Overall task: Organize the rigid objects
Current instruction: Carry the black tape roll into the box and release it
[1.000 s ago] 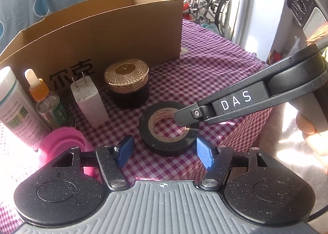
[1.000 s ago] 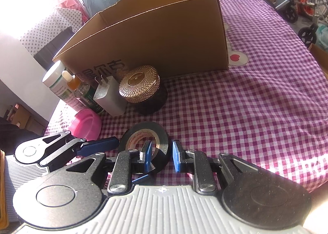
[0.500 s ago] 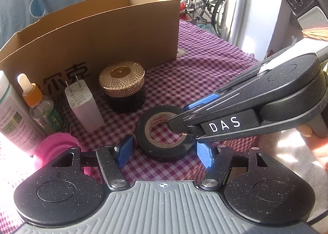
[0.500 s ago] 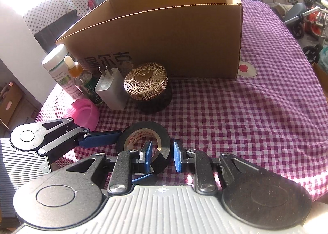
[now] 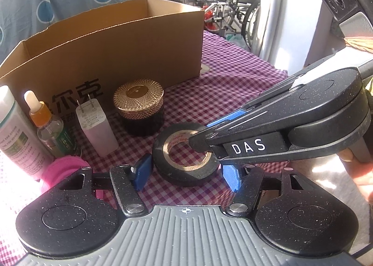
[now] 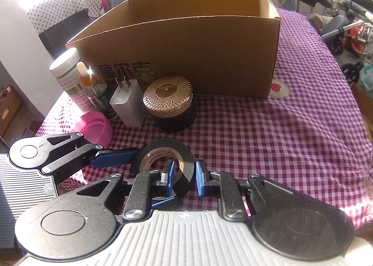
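A black tape roll (image 5: 172, 149) sits on the purple checked cloth in front of an open cardboard box (image 5: 112, 56). My left gripper (image 5: 186, 172) is open, its blue pads on either side of the roll. My right gripper (image 6: 184, 178) comes in from the right with one pad inside the roll's hole and one outside, around the roll's wall (image 6: 186, 165); a small gap still shows. The roll looks tilted up in the right wrist view. The right gripper also shows in the left wrist view (image 5: 205, 135).
In a row before the box stand a gold-lidded dark jar (image 5: 138, 105), a white plug charger (image 5: 95, 126), a dropper bottle (image 5: 46, 123), a white bottle (image 5: 14, 133) and a pink bowl (image 5: 67, 168). Wheelchairs (image 5: 228, 9) stand beyond the table's right edge.
The right gripper has risen and tilted, and the tape roll's near side has tipped up with it. The left gripper has hardly moved.
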The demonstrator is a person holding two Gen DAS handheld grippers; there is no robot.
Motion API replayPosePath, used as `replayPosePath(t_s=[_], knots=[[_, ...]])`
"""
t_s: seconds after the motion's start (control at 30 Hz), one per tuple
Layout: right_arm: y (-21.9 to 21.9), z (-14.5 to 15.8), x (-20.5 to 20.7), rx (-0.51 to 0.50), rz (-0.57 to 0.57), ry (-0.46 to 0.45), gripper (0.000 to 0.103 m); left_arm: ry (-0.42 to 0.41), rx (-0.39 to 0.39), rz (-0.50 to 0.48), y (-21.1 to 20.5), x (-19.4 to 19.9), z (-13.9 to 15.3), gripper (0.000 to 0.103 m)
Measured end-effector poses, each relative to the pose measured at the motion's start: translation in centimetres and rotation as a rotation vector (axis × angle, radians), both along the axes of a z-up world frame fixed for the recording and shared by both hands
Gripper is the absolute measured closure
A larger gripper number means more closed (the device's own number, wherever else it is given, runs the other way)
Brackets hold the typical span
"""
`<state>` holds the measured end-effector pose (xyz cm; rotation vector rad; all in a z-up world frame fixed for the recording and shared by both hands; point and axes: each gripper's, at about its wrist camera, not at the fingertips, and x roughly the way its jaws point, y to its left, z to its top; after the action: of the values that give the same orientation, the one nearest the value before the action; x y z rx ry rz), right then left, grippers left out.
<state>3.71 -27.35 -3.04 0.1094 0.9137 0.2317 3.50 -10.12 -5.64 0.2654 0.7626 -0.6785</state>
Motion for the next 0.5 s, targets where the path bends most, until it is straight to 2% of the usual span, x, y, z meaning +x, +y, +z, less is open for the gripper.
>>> replayPosePath(t_s=[0.13, 0.3, 0.5], knots=[[0.0, 2.6, -0.7, -0.004, -0.008, -0.061, 0.082, -0.054, -0.025, 0.003, 0.3, -0.6, 2.3, 0.038], [0.4, 7.8, -0.8, -0.008, 0.003, -0.191, 0.081, -0.18, -0.073, 0.03, 1.3, -0.7, 6.9, 0.038], [1.7, 13.5, 3.2, -0.009, 0.083, -0.306, 0.082, -0.285, -0.106, 0.11, 2.7, 2.5, 11.6, 0.038]])
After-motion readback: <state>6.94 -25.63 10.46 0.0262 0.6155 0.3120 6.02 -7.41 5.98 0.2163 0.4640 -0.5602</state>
